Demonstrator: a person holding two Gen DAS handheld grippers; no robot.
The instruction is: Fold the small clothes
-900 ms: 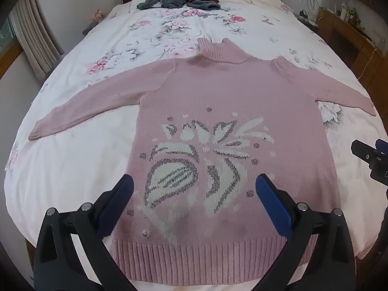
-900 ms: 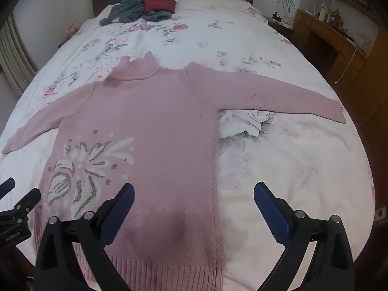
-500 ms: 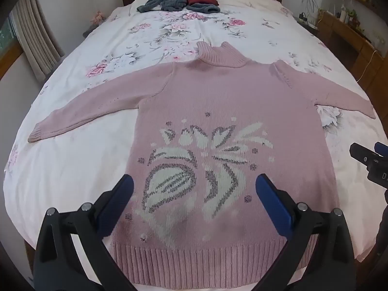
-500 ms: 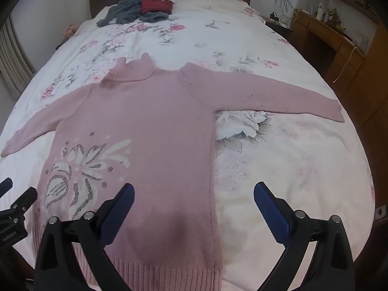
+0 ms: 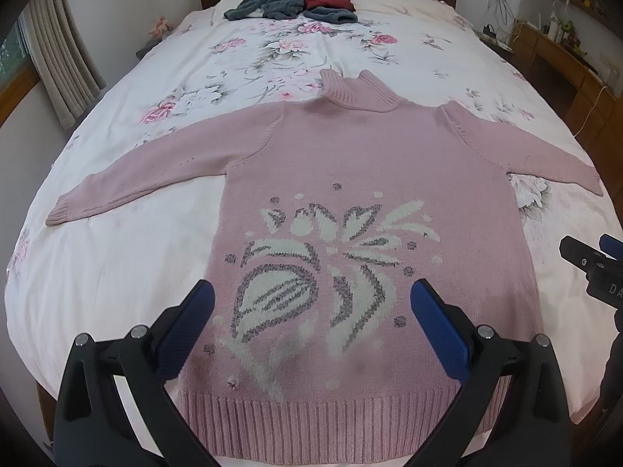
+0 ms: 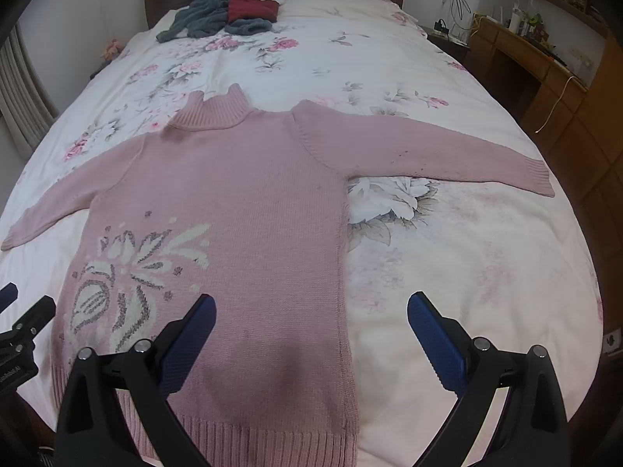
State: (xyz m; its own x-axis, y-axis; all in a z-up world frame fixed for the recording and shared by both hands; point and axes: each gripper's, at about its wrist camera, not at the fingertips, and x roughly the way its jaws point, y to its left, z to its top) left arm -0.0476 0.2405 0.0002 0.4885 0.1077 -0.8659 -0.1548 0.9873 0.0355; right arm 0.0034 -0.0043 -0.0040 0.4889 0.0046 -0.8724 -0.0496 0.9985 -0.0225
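Observation:
A pink knitted turtleneck sweater (image 5: 370,179) (image 6: 241,194) lies flat on the bed, front up, both sleeves spread out sideways. A white and grey flower pattern (image 5: 331,272) covers its lower front. My left gripper (image 5: 311,303) hovers open above the lower part of the sweater, near the ribbed hem (image 5: 331,412), holding nothing. My right gripper (image 6: 311,315) is open too, over the sweater's lower right side seam, with nothing between its fingers. The right gripper's tip (image 5: 588,264) shows at the right edge of the left wrist view.
The bed carries a white floral cover (image 5: 292,46) (image 6: 447,253). A heap of grey and red clothes (image 5: 296,0) (image 6: 226,13) lies by the dark headboard. A wooden desk (image 6: 537,58) with small items stands to the right, curtains (image 5: 58,62) to the left.
Both grippers have drawn slightly back and lower toward the sweater's hem, so more of the hem shows. The sweater has not moved, and both grippers stay open.

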